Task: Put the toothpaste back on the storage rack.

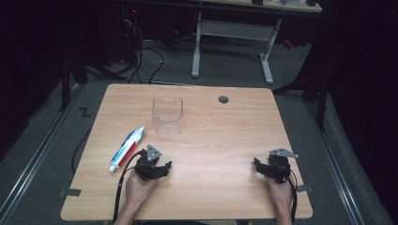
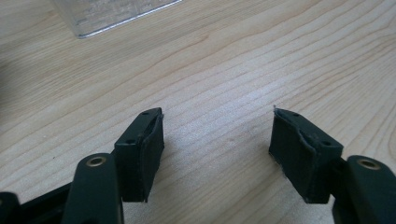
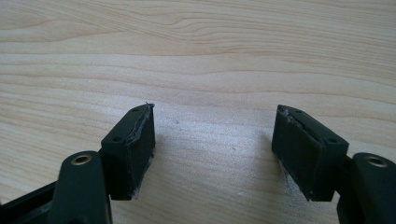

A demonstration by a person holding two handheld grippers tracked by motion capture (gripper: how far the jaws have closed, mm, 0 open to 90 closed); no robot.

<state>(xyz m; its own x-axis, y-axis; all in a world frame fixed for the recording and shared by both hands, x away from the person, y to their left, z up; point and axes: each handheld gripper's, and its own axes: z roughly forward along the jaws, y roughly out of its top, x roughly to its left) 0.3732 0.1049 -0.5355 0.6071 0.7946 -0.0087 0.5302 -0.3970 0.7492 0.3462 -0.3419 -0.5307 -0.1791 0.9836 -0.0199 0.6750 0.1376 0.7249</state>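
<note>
Near the front edge of the bench [image 1: 211, 197], two hands rest, each with a gripper. Left gripper [image 1: 157, 168] sits toward the front-left, jaws spread wide, nothing between them; bare wood shows in the gap in the left gripper view [image 2: 217, 140]. Right gripper [image 1: 263, 168] lies toward the front-right corner, well apart from the left, jaws likewise wide and empty [image 3: 212, 140]. Toothpaste tube [image 1: 126, 149] lies flat just left of the left gripper, near the left edge, cap end toward the front. Clear plastic container [image 1: 167, 115] stands upright behind the left gripper, mid-bench, empty as far as can be seen.
</note>
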